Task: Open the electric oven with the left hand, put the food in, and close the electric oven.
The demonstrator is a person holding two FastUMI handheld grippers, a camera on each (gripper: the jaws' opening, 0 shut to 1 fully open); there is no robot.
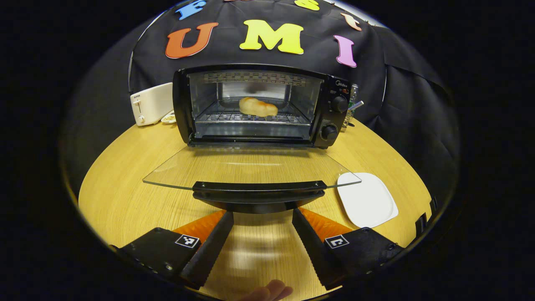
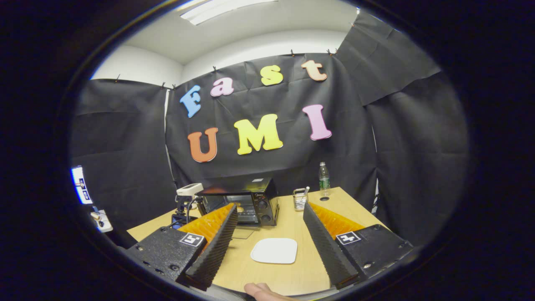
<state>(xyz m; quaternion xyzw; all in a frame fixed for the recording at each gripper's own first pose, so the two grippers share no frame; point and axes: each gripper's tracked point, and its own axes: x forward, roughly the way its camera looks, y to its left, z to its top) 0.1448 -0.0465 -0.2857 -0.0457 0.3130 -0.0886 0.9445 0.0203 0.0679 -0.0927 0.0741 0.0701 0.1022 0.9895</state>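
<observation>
The black electric oven (image 1: pixel 330 104) stands at the back of the round wooden table, its glass door (image 1: pixel 250 167) folded down flat toward me. A pale piece of bread (image 1: pixel 258 107) lies on the wire rack inside. My left gripper (image 1: pixel 262 215) is open, its tips just in front of and below the door's black handle (image 1: pixel 259 191), not touching it. In the right gripper view, my right gripper (image 2: pixel 270 209) is open and holds nothing, raised well back from the oven (image 2: pixel 250 205) and above the white plate (image 2: pixel 274 251).
An empty white plate (image 1: pixel 367 200) lies right of the door. A white toaster (image 1: pixel 151 103) stands left of the oven. A water bottle (image 2: pixel 324 179) and a small holder (image 2: pixel 299 200) sit at the back right. A fingertip (image 1: pixel 269 291) shows below the left gripper.
</observation>
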